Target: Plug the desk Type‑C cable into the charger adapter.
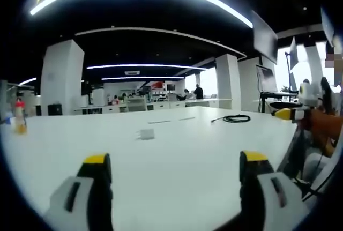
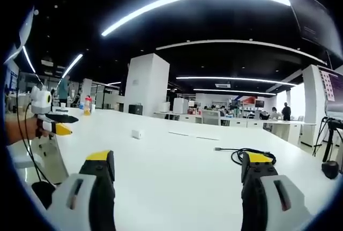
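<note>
A small white charger adapter lies on the white desk, ahead of my left gripper, which is open and holds nothing. A coiled black Type-C cable rests farther off to the right. In the right gripper view the adapter sits ahead to the left and the cable coil lies just beyond the right jaw of my open right gripper. The right gripper enters the left gripper view from the right edge. The left gripper enters the right gripper view from the left edge.
An orange-capped bottle stands at the desk's far left; I see it as the bottle in the right gripper view. White pillars, other desks and people sit in the background. A tripod stands off the desk's right side.
</note>
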A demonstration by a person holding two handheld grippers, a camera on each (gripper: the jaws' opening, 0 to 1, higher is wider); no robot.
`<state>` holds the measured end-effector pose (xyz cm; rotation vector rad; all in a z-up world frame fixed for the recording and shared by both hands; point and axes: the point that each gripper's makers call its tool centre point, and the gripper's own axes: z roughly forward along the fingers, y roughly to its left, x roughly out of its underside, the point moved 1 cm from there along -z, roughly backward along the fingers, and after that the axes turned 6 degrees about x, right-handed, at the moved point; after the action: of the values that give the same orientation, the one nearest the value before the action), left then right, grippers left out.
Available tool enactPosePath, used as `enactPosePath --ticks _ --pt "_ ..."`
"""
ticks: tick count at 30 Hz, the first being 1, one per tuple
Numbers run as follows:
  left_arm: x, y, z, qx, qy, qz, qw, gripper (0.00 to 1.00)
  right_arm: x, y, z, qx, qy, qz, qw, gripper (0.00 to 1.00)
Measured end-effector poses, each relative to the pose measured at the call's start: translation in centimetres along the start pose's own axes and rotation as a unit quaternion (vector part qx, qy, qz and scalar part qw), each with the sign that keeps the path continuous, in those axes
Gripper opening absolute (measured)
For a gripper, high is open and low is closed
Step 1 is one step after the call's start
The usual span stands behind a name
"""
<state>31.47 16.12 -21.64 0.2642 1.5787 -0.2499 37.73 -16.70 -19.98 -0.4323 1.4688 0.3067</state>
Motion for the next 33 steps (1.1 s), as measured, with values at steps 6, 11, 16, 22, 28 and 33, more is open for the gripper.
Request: enactPosePath --ticks 6,11,16,22,28,33 --pt "0.09 0.18 -0.06 0.0 0.001 0.001 1.0 1.0 -0.06 0.08 0.07 -0.002 0.0 -0.002 1.0 1.0" --pt "0.35 0.16 0.02 -0.001 0.006 -0.001 1.0 1.0 0.24 0.07 0.09 -0.003 0.004 -0.001 1.0 1.0" --pt "0.53 0.32 0.0 -0.001 0.007 -0.002 1.0 1.0 0.45 0.17 0.11 -0.003 0.008 -0.003 1.0 1.0" --pt "0.65 0.36 -0.01 -0.001 0.008 -0.003 1.0 0.99 0.56 0.15 0.19 -0.004 0.009 -0.001 1.0 1.0" --pt "0.91 0.42 -0.05 0.0 0.005 -0.015 0.9999 0.99 0.59 0.01 0.15 -0.002 0.01 -0.003 0.9999 1.0" --pt "0.91 0.39 0.13 0.0 0.004 -0.016 0.9999 0.99 0.58 -0.03 0.16 0.0 0.009 -0.003 1.0 1.0"
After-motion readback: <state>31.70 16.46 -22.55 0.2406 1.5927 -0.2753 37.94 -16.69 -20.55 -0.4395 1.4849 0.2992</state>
